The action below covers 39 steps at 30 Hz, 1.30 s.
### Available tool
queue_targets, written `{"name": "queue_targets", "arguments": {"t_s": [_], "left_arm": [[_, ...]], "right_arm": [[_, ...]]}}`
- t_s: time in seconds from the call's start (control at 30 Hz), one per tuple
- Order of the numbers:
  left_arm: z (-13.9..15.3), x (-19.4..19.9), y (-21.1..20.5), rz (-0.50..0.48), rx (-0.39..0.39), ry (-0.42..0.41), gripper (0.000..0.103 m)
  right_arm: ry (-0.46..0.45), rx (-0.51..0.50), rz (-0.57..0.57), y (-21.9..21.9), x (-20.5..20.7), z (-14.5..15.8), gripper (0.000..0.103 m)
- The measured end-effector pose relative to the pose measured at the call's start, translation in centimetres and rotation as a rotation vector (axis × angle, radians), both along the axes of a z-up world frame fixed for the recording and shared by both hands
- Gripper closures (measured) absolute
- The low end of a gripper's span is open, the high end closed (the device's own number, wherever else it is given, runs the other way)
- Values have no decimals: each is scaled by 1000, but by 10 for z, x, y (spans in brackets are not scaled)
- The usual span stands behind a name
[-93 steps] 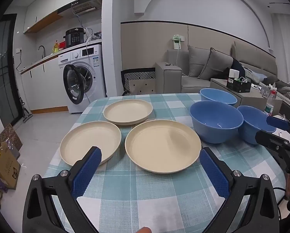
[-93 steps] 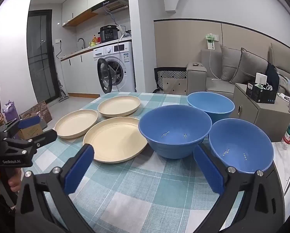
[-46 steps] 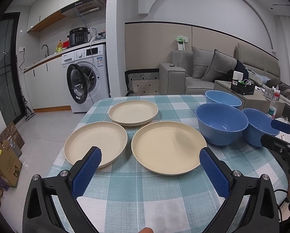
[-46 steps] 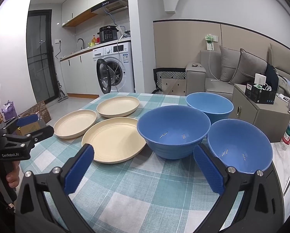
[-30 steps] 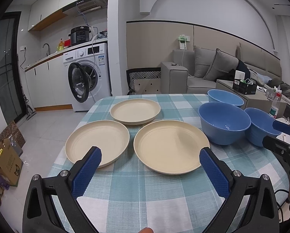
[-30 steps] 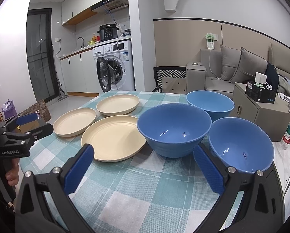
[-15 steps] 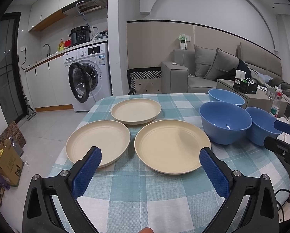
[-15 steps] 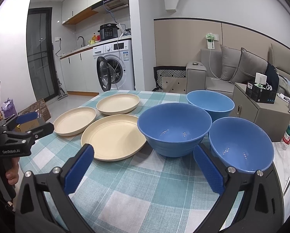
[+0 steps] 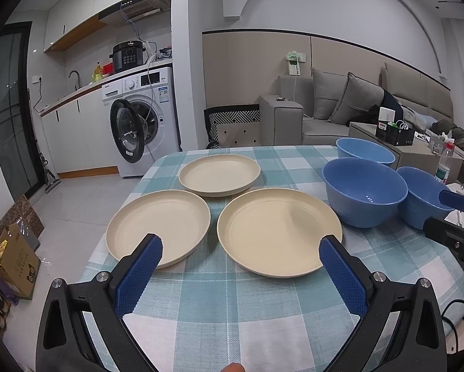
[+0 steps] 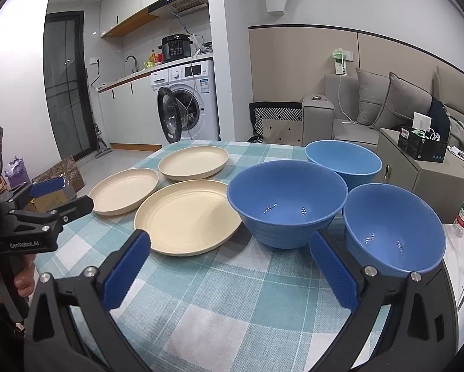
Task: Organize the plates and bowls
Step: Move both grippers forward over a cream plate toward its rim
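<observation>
Nothing picked up yet: three plates and three bowls sit loose on the tabletop, both grippers wide open and empty.

Plates: big plate [image 9: 278,232] near-centre, mid plate [image 9: 159,224] just left of it, small plate [image 9: 219,175] behind them, rims close, contact unclear. Bowls at right: big bowl [image 10: 286,201] beside the big plate, second bowl [image 10: 343,159] far, third bowl [image 10: 393,229] near the right edge of the tabletop [image 10: 232,303]. Risks, my read: the plates' low rims could slip from the pads or drag the checked cloth and shift neighbours; nudging the third bowl could tip it off that edge. Left gripper [image 9: 241,248] hovers low at the near edge, aimed between the mid and big plates. Right gripper [image 10: 229,245] is level, facing the big bowl; a hand [image 10: 2,276] holds the left gripper's handle.
</observation>
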<state>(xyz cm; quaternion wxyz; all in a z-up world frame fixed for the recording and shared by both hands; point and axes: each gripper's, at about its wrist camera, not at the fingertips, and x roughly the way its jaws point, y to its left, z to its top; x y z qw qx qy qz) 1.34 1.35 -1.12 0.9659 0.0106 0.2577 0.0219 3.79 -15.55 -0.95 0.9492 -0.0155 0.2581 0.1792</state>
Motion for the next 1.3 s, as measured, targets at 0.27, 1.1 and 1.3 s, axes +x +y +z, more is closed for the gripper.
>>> {"name": "queue_targets", "arguments": {"t_s": [0.27, 1.1, 1.3], "left_arm": [[-2, 5, 5, 10, -9, 11, 0], [8, 40, 26, 72, 21, -12, 0], [18, 54, 38, 107, 26, -30, 0]], "right_arm": [[-11, -23, -7, 0, 1, 2, 0], [10, -48, 44, 18, 34, 22, 0], [9, -57, 58, 28, 48, 33, 0]]}}
